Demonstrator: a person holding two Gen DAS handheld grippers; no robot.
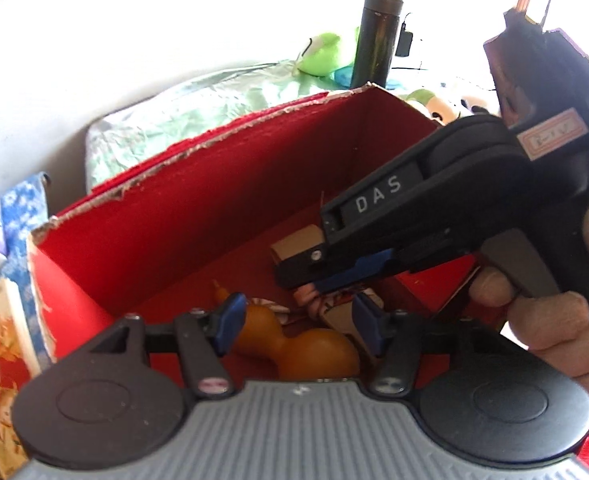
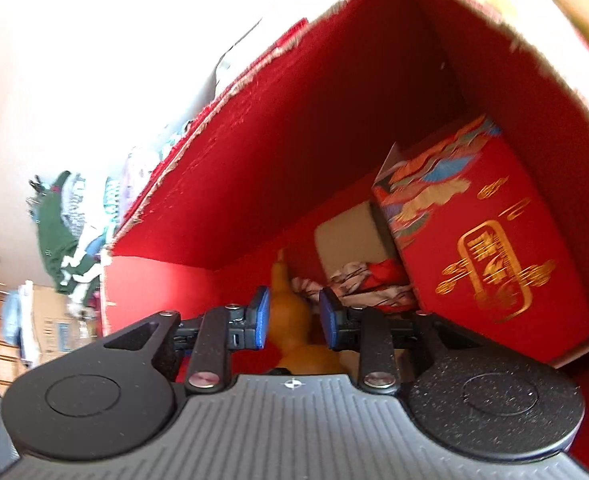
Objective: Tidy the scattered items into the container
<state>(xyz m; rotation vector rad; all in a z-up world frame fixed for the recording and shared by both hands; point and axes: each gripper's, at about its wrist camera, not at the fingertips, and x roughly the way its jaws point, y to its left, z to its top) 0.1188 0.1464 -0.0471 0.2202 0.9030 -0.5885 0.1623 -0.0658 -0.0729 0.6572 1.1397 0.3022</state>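
Inside torn-edged red cardboard box (image 1: 222, 184): amber gourd-shaped toy (image 1: 294, 344) lying on floor beside crumpled patterned wrapper (image 2: 366, 284), small tan carton (image 2: 350, 240), red gift box with gold print (image 2: 486, 248). Left gripper (image 1: 298, 330) hovering above gourd, blue-padded fingers spread, holding nothing. Right gripper (image 2: 294, 318) reaching into box, fingers parted, flanking gourd's neck, contact unclear. Green plush toy (image 1: 322, 54), dark cylinder (image 1: 378, 40) standing behind box

gourd (image 2: 290, 320) base hidden behind right gripper (image 2: 294, 316); red box (image 2: 494, 240) cut off.
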